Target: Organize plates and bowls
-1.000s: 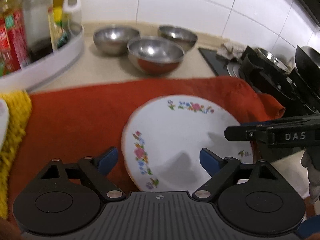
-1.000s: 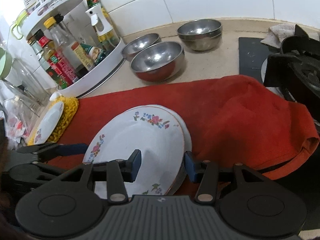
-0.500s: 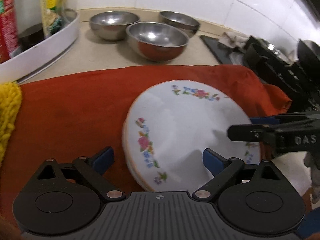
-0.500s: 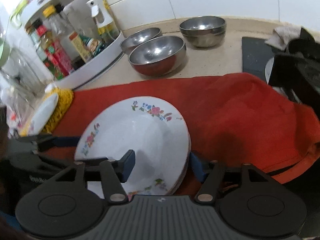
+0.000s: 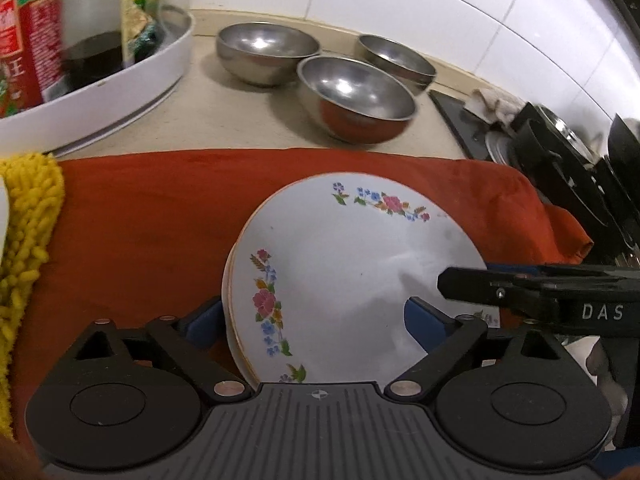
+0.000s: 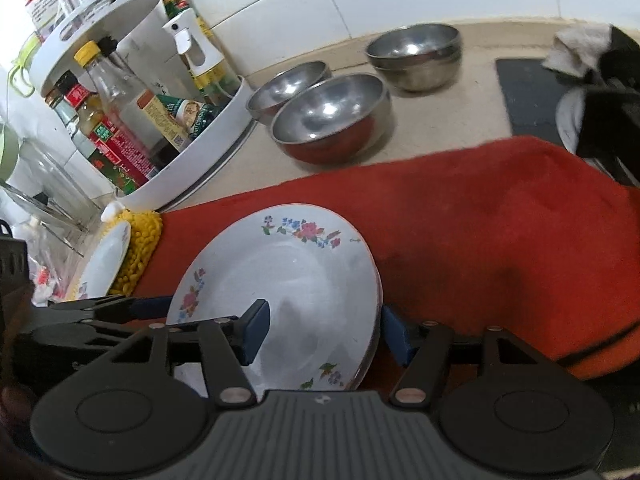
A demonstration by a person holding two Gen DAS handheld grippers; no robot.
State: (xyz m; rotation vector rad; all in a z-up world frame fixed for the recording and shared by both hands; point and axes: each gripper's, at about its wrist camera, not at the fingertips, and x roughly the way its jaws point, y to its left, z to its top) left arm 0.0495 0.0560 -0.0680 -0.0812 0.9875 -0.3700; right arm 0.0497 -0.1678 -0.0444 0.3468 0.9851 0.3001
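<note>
1. Plates (image 5: 352,272), white with flower sprays, sit stacked on the red cloth (image 5: 152,216), right in front of both cameras.
2. Left gripper (image 5: 312,322) is spread wide, straddling the near left edge of the stack: one blue pad outside the rim over the cloth, the other over the top plate's face. Neither pad looks pressed against the china.
3. Right gripper (image 6: 324,326) straddles the stack's right edge, one finger (image 6: 254,326) over the plate's face, the other outside the rim low beside the cloth. Its jaws stand parted; no squeeze on the rim that I can see.
4. Seen from the left wrist, the right gripper's black arm reaches in across the stack's right side.
5. Behind the cloth, on the beige counter (image 5: 224,112), three steel bowls: the nearest bowl (image 5: 356,100) close to the cloth's far edge, the left bowl (image 5: 266,52) behind it, and the far bowl (image 5: 394,62) by the tiled wall, which from the right wrist looks like two nested.
6. Left of the bowls, a white turntable rack (image 6: 192,160) packed with bottles and sauces.
7. At the cloth's left end, a yellow mat (image 6: 140,248) with another flowered plate (image 6: 106,264) lying on it.
8. Far right, the black stove (image 5: 568,176) sits just beyond the cloth.
</note>
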